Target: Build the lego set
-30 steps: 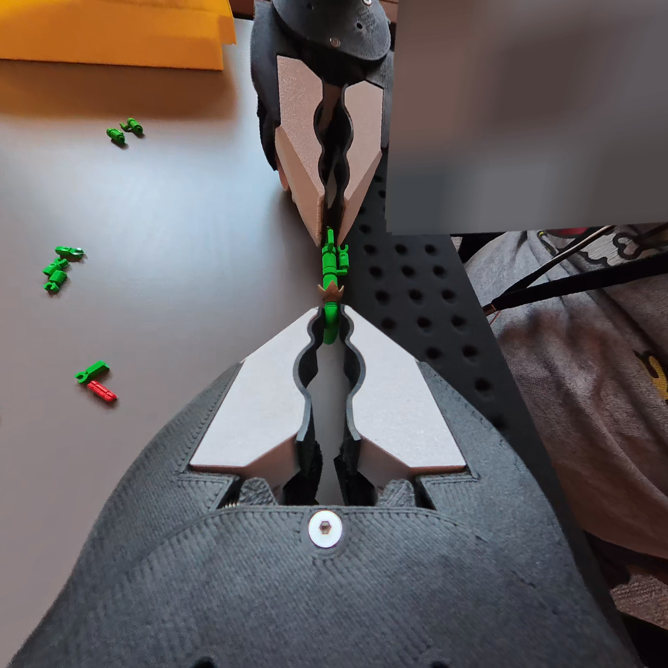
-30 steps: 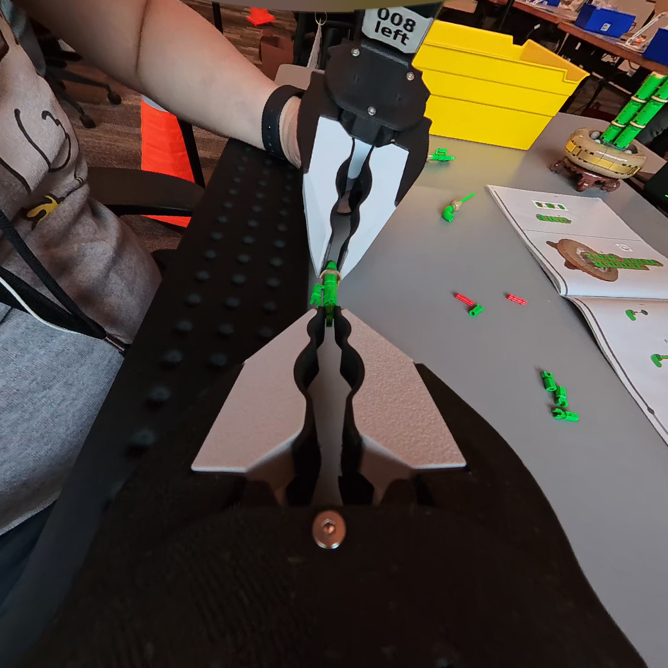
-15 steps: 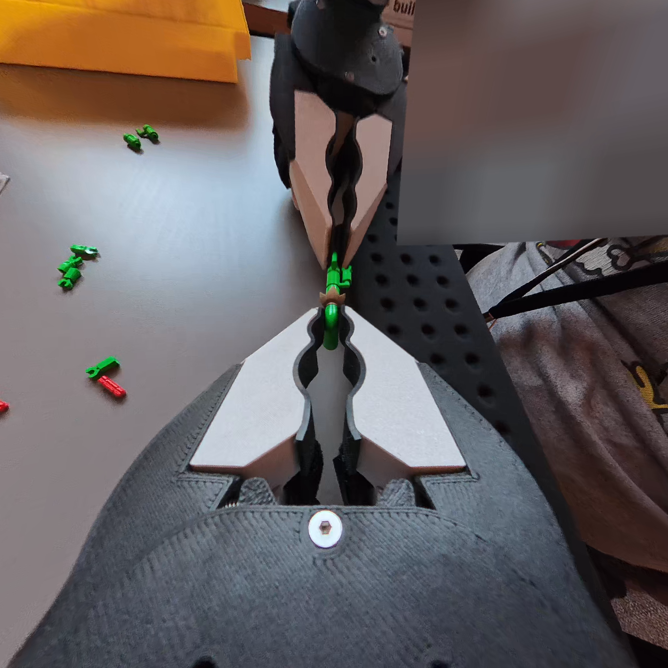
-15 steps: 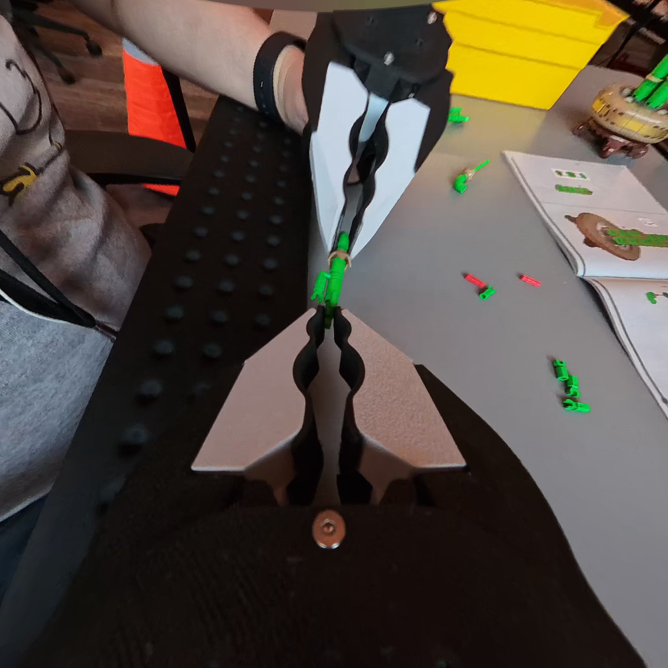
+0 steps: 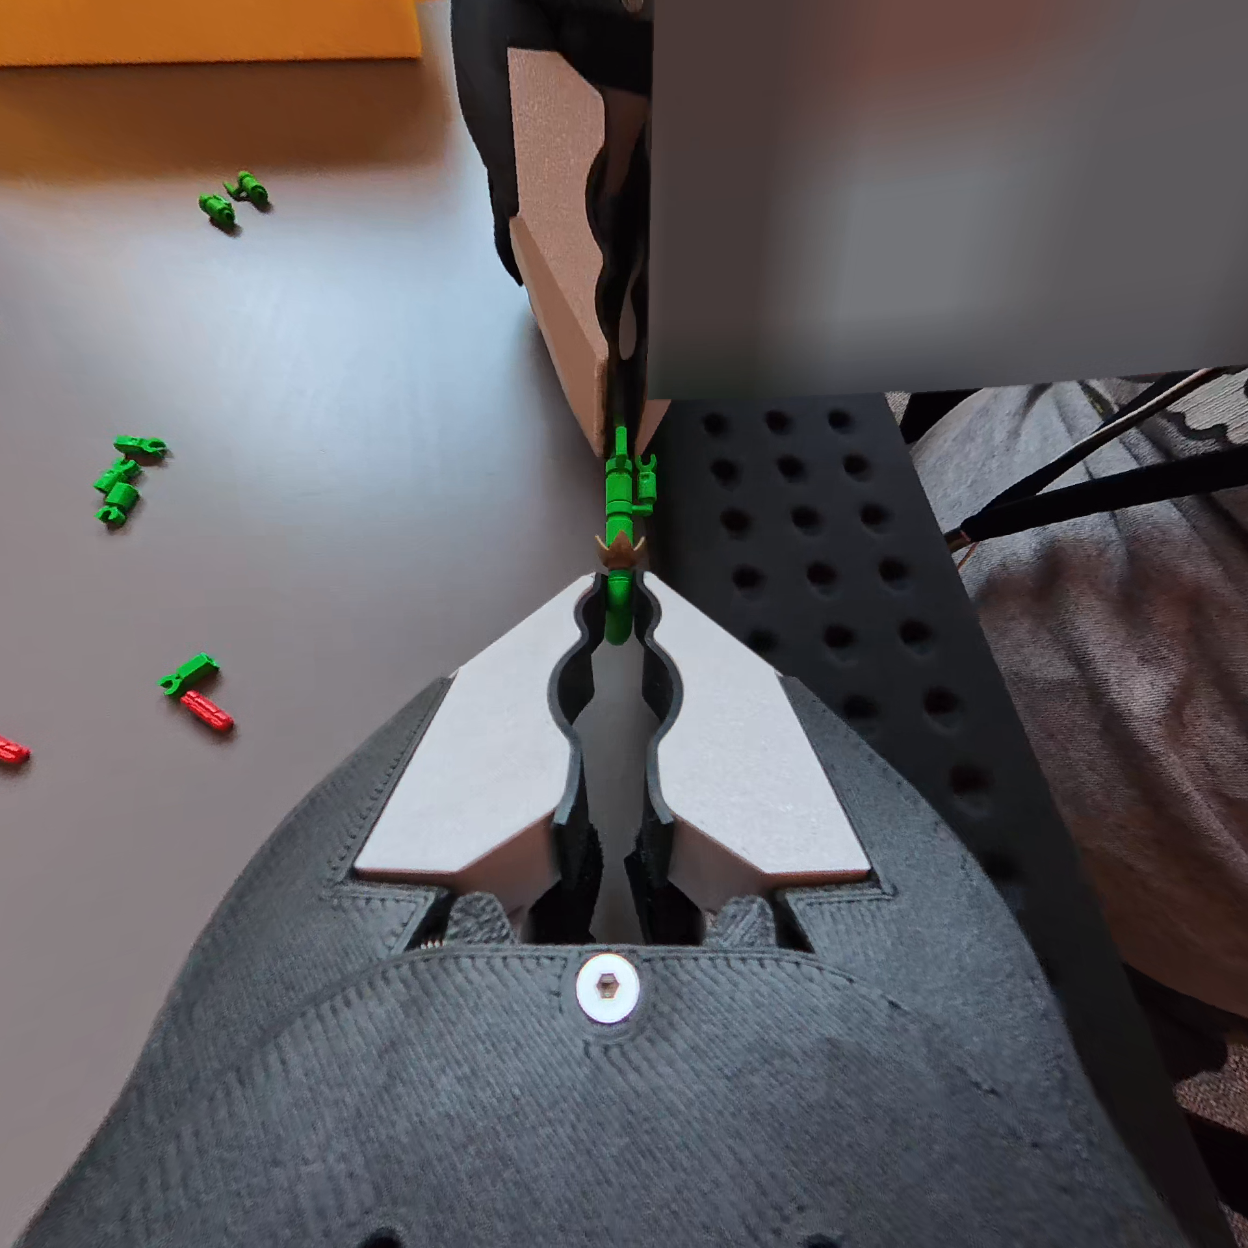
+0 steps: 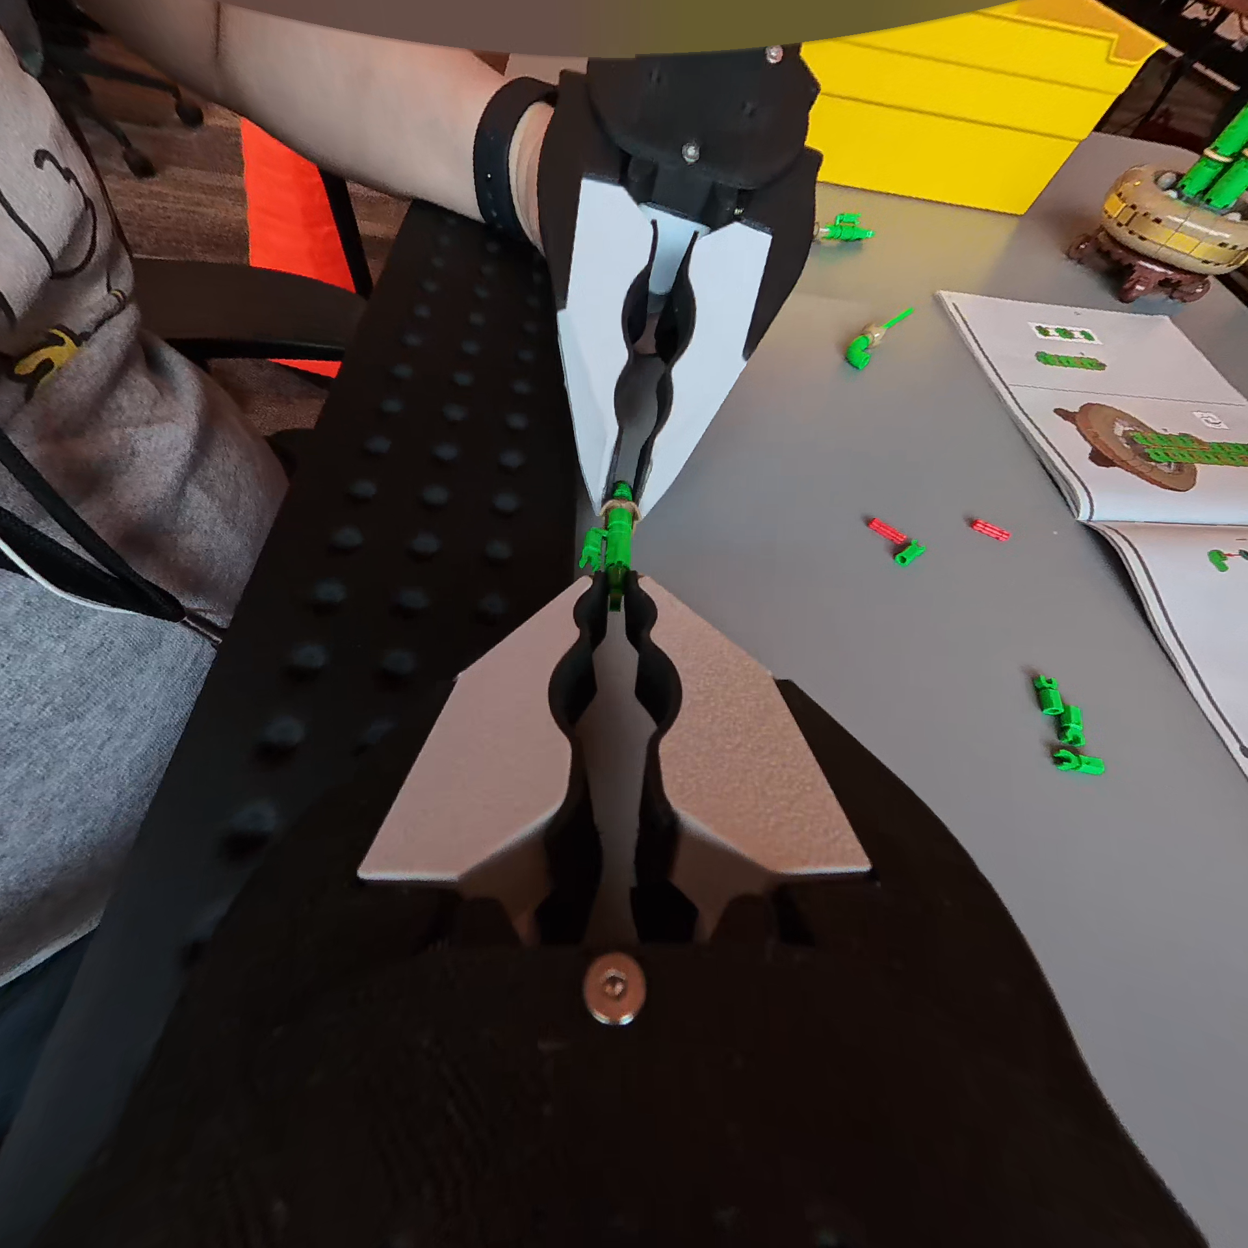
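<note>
Left gripper (image 5: 620,594) clamped on the curved lower end of green stem assembly (image 5: 622,503), held above the table edge (image 5: 378,419). Long axis in line with both sets of fingers, tip to tip. Tan collar (image 5: 619,552) just off the left tips. Right gripper (image 6: 613,589) pinched on the opposite end; side clip (image 6: 592,546) exposed between. Neither nearer.

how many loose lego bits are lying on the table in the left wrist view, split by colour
small green plastic lego pieces: 6
small red plastic lego pins: 2
total: 8
</note>
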`<act>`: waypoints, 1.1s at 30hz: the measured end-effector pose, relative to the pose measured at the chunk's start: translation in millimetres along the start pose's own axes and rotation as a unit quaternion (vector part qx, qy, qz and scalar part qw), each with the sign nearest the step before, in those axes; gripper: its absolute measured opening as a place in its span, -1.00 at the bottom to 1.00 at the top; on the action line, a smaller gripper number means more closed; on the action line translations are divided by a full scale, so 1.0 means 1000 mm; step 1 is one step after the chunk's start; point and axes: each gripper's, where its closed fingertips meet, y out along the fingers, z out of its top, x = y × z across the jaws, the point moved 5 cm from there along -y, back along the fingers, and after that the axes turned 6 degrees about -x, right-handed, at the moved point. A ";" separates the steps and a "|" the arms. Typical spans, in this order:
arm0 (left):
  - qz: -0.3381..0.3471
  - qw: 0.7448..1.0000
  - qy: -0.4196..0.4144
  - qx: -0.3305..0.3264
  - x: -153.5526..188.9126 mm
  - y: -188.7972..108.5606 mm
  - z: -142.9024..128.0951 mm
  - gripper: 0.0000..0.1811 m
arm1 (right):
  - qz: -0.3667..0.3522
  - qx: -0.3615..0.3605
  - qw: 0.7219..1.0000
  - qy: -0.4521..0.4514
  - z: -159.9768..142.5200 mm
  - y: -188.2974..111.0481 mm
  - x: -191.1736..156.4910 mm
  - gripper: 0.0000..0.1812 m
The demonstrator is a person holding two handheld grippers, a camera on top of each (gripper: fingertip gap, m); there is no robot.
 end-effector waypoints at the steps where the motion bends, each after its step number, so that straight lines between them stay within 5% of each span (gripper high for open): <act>1: -0.001 1.000 -0.001 -0.002 0.000 0.000 0.000 -0.94 | 0.001 0.000 1.000 0.000 0.000 0.000 0.000 -0.95; 33: -0.001 0.999 -0.021 -0.035 -0.004 0.007 -0.004 -0.95 | 0.009 -0.017 1.000 0.016 -0.002 0.005 0.002 -0.95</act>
